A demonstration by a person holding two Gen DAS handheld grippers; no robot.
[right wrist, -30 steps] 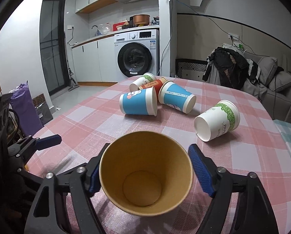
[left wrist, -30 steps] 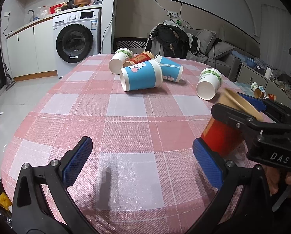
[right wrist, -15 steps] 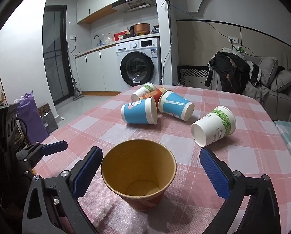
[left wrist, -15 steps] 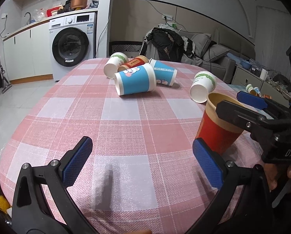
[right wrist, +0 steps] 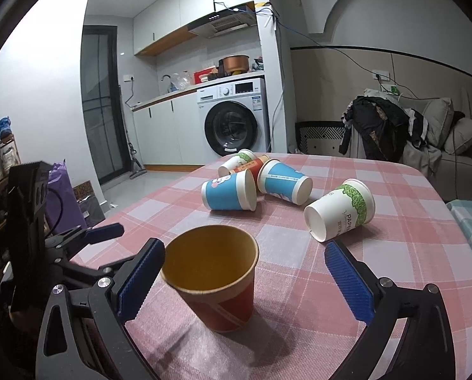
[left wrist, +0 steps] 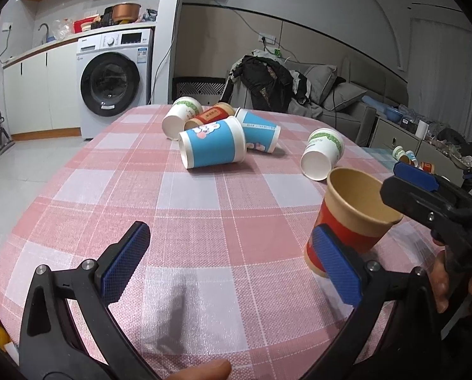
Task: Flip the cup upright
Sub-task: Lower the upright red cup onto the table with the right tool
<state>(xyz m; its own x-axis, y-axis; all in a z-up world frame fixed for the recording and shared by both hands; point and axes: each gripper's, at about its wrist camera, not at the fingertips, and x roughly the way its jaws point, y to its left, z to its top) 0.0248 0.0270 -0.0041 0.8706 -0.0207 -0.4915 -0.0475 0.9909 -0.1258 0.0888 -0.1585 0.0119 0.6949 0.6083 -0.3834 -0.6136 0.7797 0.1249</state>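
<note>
A red paper cup with a tan inside (right wrist: 215,280) stands upright on the pink checked tablecloth (right wrist: 394,253). My right gripper (right wrist: 242,285) is open and the cup stands free between its fingers, nearer the left one. In the left wrist view the same cup (left wrist: 353,218) stands at the right, just behind my right fingertip. My left gripper (left wrist: 229,266) is open and empty over the near part of the table.
Several cups lie on their sides farther back: a blue one (left wrist: 212,147), a second blue one (left wrist: 258,129), a red one (left wrist: 209,117), two white-and-green ones (left wrist: 180,115) (left wrist: 321,153). A washing machine (left wrist: 114,79) and a sofa (left wrist: 347,101) stand beyond the table.
My right gripper opened and let go of the red cup, which went from tilted and held to standing upright on the table. The right gripper drew back a little.
</note>
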